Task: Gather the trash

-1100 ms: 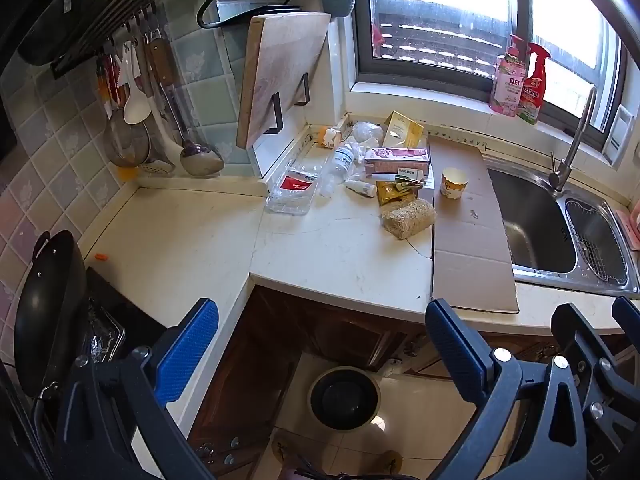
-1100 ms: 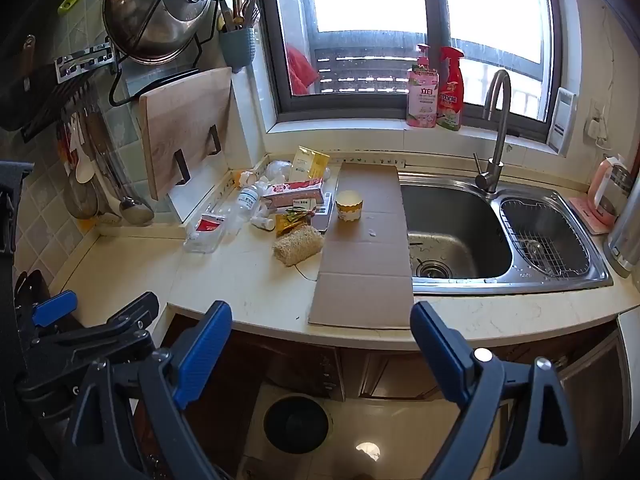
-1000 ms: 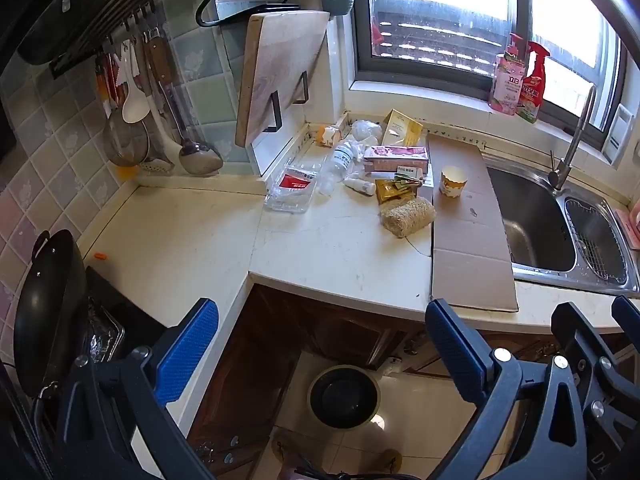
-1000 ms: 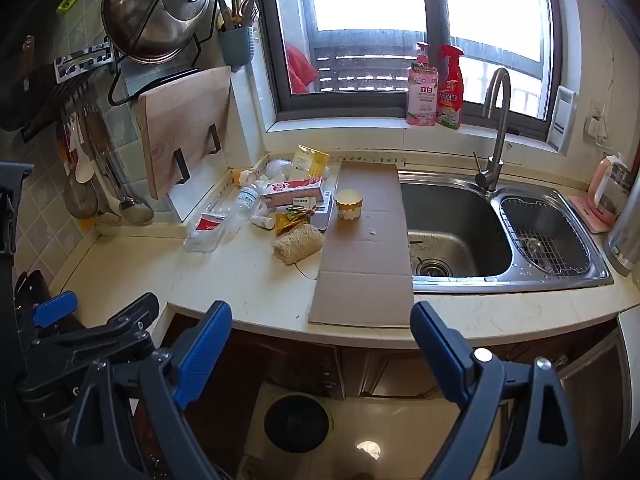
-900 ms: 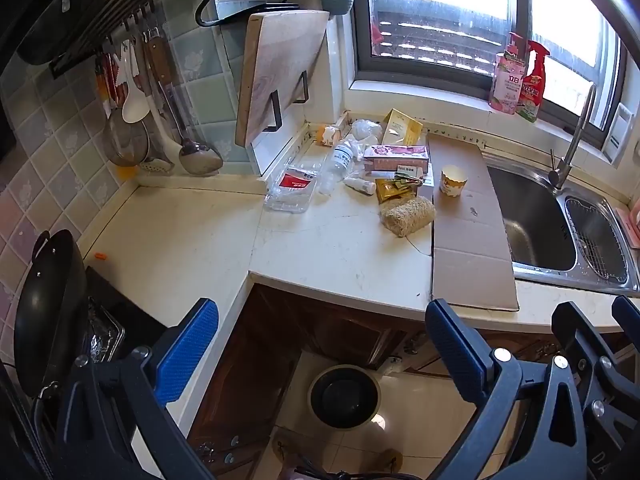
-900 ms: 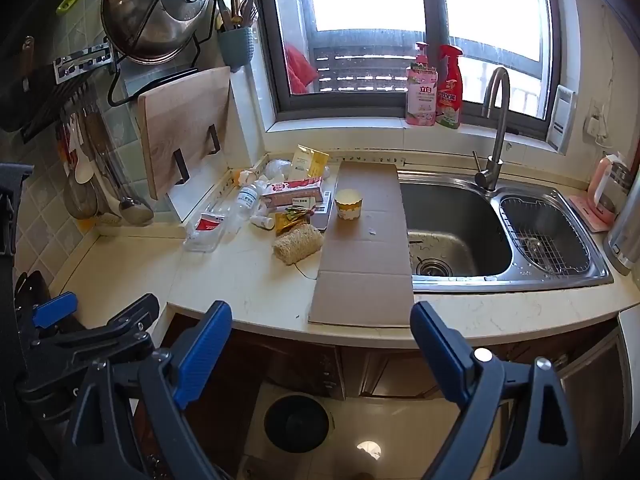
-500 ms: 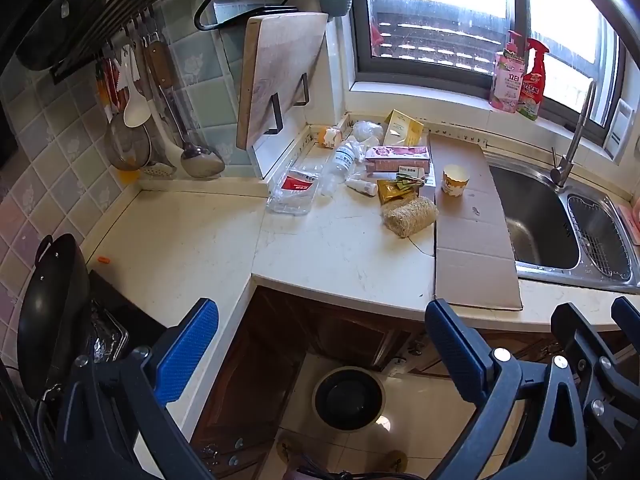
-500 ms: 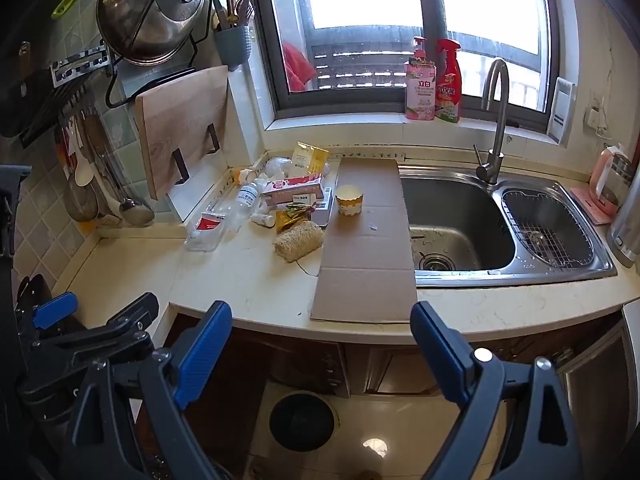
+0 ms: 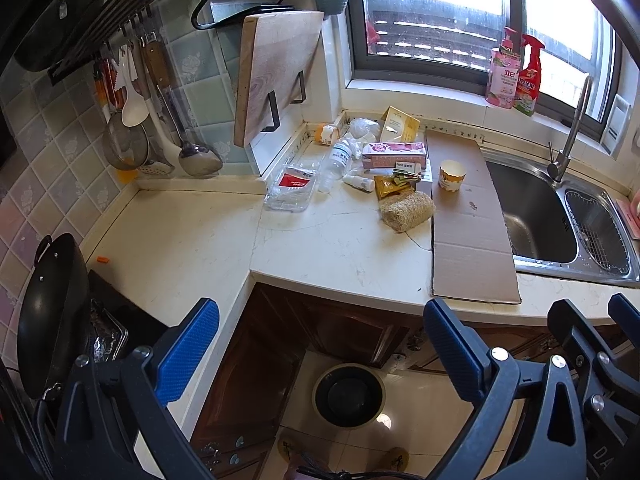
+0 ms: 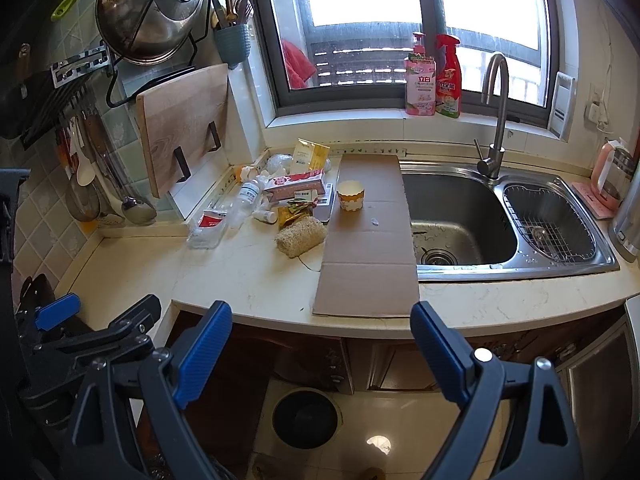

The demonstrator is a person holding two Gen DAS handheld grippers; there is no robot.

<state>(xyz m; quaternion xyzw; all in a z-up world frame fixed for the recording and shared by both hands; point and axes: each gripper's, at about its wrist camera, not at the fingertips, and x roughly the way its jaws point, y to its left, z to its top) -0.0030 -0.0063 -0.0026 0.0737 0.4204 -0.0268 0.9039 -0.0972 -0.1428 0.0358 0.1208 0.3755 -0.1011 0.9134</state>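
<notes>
Trash lies clustered on the counter near the window corner: a flat cardboard sheet (image 10: 370, 236), a paper cup (image 10: 351, 196) on it, a pink carton (image 10: 294, 186), a yellow packet (image 10: 310, 156), a plastic bottle (image 10: 246, 196), a clear plastic tray (image 10: 208, 224) and a loofah (image 10: 301, 236). The same cardboard sheet (image 9: 468, 224), paper cup (image 9: 452, 175) and loofah (image 9: 407, 211) show in the left wrist view. A round dark bin (image 10: 305, 418) stands on the floor below. My left gripper (image 9: 320, 344) and right gripper (image 10: 322, 342) both hang open and empty, off the counter's front edge above the bin (image 9: 349, 394).
A steel sink (image 10: 460, 216) with a tap lies right of the cardboard. A cutting board (image 10: 182, 128) leans on the wall, utensils hang left, a black wok (image 9: 48, 312) sits at the near left. Cleaner bottles (image 10: 432, 76) stand on the sill. Dark cabinet doors are below the counter.
Both views have shifted slightly, the counter items sitting a touch lower and nearer. Both grippers stay open and nothing on the counter has moved.
</notes>
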